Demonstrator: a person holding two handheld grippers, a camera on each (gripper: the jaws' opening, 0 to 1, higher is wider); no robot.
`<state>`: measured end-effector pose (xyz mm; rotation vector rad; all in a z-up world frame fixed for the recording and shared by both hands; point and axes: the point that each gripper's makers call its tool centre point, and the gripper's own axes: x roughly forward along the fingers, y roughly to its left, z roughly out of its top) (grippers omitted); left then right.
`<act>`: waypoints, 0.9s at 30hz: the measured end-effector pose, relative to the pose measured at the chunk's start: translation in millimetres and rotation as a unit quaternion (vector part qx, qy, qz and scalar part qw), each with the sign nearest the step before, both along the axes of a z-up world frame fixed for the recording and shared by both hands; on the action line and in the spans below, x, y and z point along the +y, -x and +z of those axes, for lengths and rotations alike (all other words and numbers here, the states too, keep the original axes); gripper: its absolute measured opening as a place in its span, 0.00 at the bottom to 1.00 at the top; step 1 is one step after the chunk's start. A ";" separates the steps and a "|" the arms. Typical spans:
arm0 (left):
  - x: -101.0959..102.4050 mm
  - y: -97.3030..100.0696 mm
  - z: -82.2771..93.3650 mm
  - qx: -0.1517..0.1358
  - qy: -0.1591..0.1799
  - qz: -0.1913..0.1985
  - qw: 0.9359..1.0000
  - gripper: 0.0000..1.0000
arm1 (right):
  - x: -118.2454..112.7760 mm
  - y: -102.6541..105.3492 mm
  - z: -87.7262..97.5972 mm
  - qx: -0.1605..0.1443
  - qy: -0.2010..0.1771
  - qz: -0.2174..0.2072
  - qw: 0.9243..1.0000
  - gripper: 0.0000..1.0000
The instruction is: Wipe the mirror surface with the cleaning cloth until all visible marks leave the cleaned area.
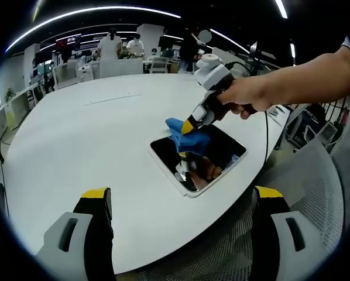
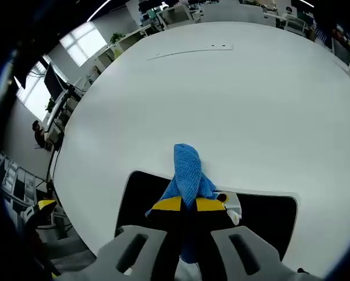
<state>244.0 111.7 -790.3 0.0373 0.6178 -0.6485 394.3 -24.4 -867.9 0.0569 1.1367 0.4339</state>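
A rectangular mirror (image 1: 213, 155) with a white frame lies flat near the round white table's right edge; its dark glass (image 2: 268, 219) reflects the ceiling. A blue cleaning cloth (image 1: 186, 137) rests on the mirror's far left corner. My right gripper (image 2: 188, 205) is shut on the blue cloth (image 2: 188, 170), which pokes out past the yellow-tipped jaws onto the mirror's edge. In the left gripper view a hand holds that right gripper (image 1: 192, 124) above the mirror. My left gripper (image 1: 184, 196) stands open near the table's front edge, short of the mirror, holding nothing.
The white table (image 1: 81, 140) spreads wide to the left and back, with a thin strip (image 1: 112, 98) lying on it. A grey mesh chair (image 1: 304, 175) stands at the right edge. People and desks fill the room behind.
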 end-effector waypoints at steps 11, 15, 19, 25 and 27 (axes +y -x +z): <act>-1.3 -3.2 6.5 -0.005 0.029 0.012 1.000 0.99 | -5.6 -0.3 -0.5 0.000 -0.002 -0.006 1.000 0.00; -1.3 -3.0 6.0 -0.004 0.028 0.011 1.000 0.99 | -9.6 -0.1 -0.6 0.000 -0.003 -0.008 1.000 0.00; -1.1 -2.9 6.3 -0.005 0.027 0.012 1.000 0.99 | -13.6 0.7 0.0 -0.001 -0.001 -0.009 1.000 0.00; -1.5 -2.2 6.3 -0.004 0.025 0.011 1.000 0.99 | -19.2 2.5 1.3 0.000 -0.001 -0.011 1.000 0.00; -1.4 -2.3 6.2 -0.005 0.025 0.011 1.000 0.99 | -21.0 2.6 1.4 -0.001 0.001 -0.011 1.000 0.00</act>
